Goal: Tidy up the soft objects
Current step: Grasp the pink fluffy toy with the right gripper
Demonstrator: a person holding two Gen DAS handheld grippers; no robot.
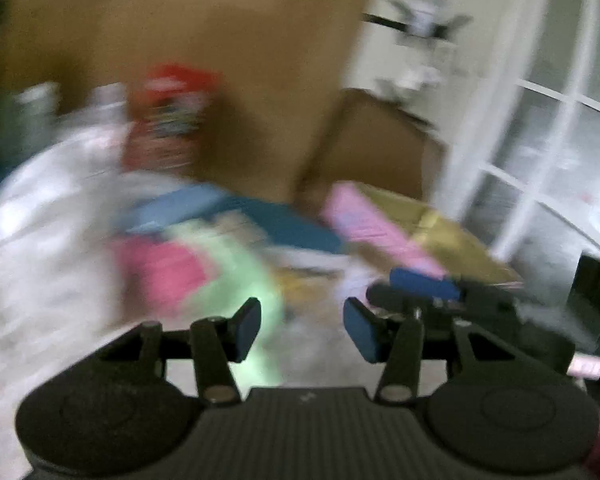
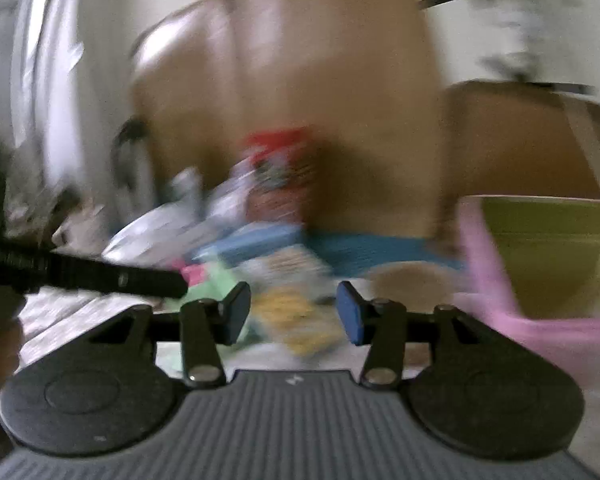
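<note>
Pink and green cloths [image 1: 188,272] lie blurred in a heap, with a pink-rimmed yellow-green box [image 2: 548,252] just beside it to the right. Both the left hand-held gripper [image 1: 302,330] and right hand-held gripper [image 2: 294,314] hang above it, jaws apart and empty.

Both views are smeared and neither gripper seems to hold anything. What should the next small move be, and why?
Probably steady the left gripper and ease it toward the green cloth just ahead. Its jaws stand apart with nothing between them, as do the right gripper's, and the pink-rimmed box waits at the right.
</note>
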